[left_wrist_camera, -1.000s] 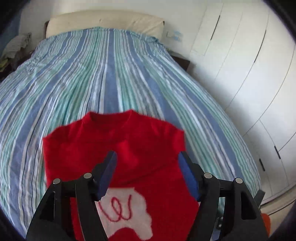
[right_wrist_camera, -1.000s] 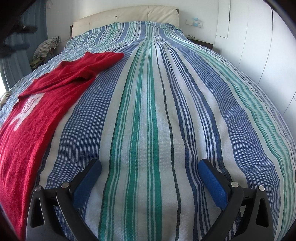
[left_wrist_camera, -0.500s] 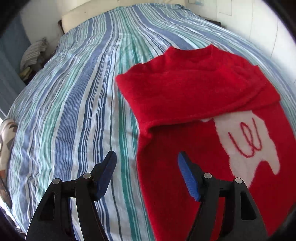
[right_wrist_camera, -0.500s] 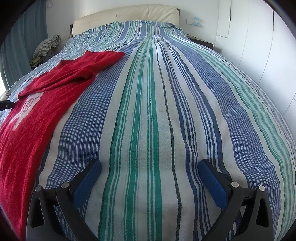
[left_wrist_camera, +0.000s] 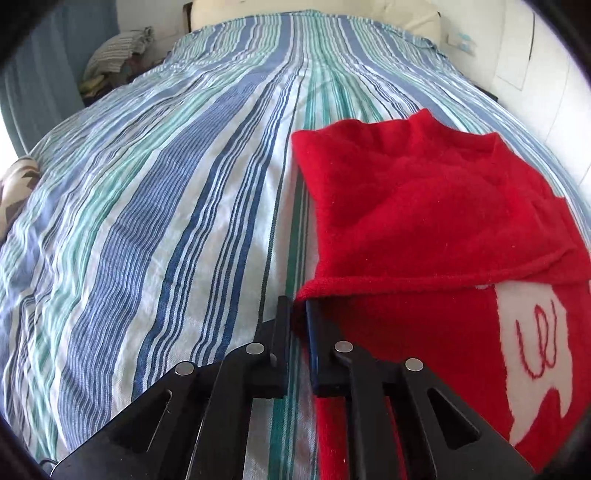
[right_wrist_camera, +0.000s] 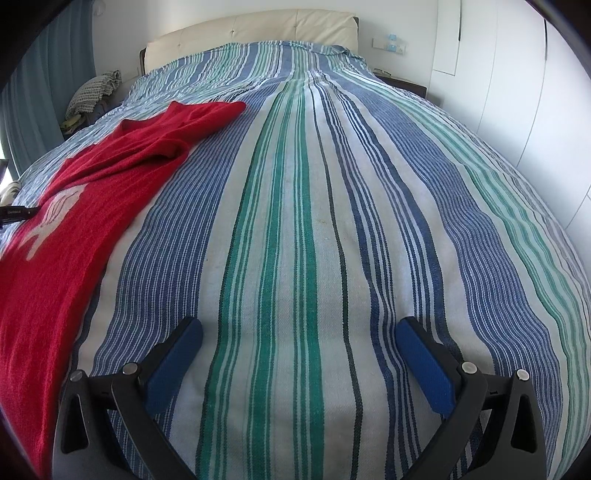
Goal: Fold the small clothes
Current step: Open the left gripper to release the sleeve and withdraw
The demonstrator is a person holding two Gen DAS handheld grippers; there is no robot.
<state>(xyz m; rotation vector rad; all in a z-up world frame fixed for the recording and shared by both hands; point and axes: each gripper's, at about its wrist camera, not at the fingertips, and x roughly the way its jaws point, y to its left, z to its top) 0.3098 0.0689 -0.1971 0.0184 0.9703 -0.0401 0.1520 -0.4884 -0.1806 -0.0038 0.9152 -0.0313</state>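
A bed (right_wrist_camera: 332, 229) fills both views, covered by a bedspread striped in blue, green and white, with a cream padded headboard (right_wrist_camera: 251, 33) at its far end, white wardrobe doors (right_wrist_camera: 517, 92) along one side and a heap of clothes (left_wrist_camera: 114, 55) beside the bed's other side. On the bedspread lies a red sweater (left_wrist_camera: 424, 206) with a white patch bearing a red scribble (left_wrist_camera: 535, 343); its upper part is folded down over its body, so that a doubled edge runs across it. In the left wrist view the left gripper (left_wrist_camera: 297, 306) sits at the sweater's side edge, its jaws closing and already narrow, with the corner where the folded layer meets that edge caught between the tips. From there the rest of the sweater spreads ahead and off to the right of the jaws, the white patch to their right, while bare striped bedspread lies to their left. In the right wrist view the right gripper (right_wrist_camera: 299, 332) hovers over bare bedspread with its jaws wide and nothing between them; the blue pads (right_wrist_camera: 173, 365) face each other across a green stripe. The sweater lies well apart from these jaws, off to their left and ahead, reaching the picture's left edge.
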